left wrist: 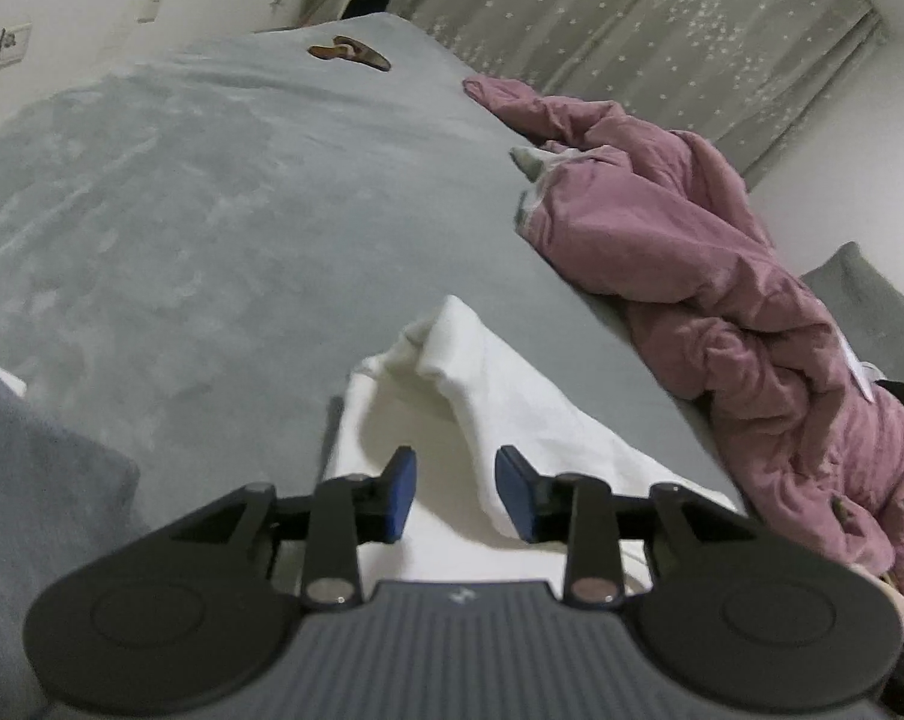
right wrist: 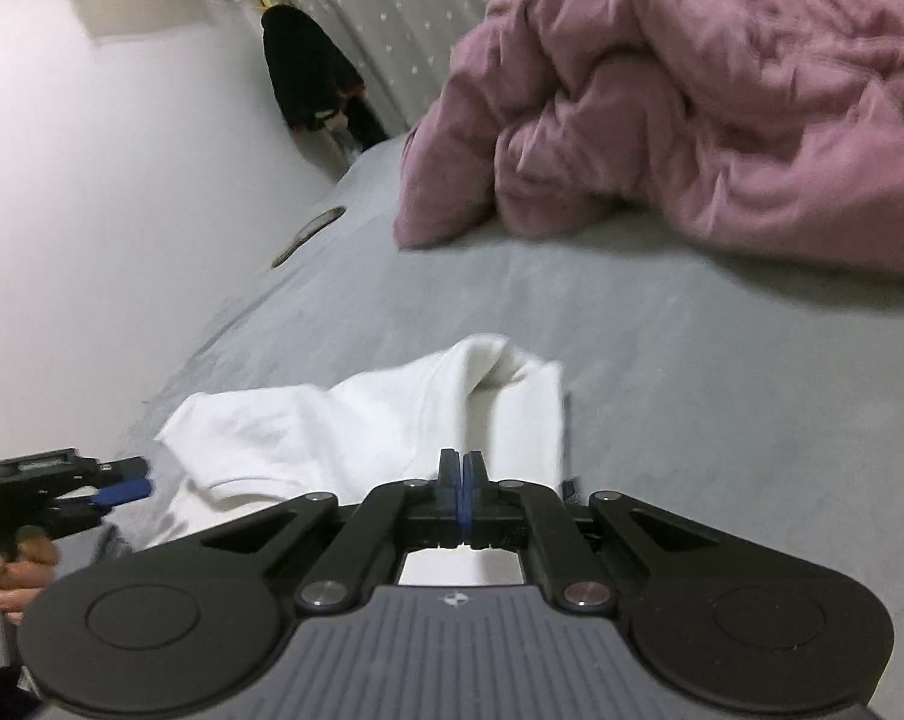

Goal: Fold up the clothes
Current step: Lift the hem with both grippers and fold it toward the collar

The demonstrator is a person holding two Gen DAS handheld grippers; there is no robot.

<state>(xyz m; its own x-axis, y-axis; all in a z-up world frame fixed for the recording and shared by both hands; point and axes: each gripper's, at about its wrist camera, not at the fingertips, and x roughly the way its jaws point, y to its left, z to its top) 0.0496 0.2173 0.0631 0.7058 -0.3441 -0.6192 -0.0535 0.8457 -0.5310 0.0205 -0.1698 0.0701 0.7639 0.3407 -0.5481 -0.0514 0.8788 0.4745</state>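
White garment (right wrist: pixel 368 414) | near edge hidden under right tongs (right wrist: pixel 463 468)

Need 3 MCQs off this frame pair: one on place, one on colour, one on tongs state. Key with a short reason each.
1. Where does the pink quilt lie relative to the white garment?
A. Under it
B. Farther back on the bed, apart from it
C. On the floor

2. What colour are the pads of the left tongs?
A. Red
B. Blue
C. Yellow

3. How do the right tongs stand?
A. Wide open over the quilt
B. Closed, over the garment's near edge
C. Out of view

Key:
1 B: grey bedding shows between quilt and garment in both views.
2 B: both pads show blue in the left wrist view.
3 B: the right wrist view shows the pads pressed together; whether cloth is pinched between them cannot be told.
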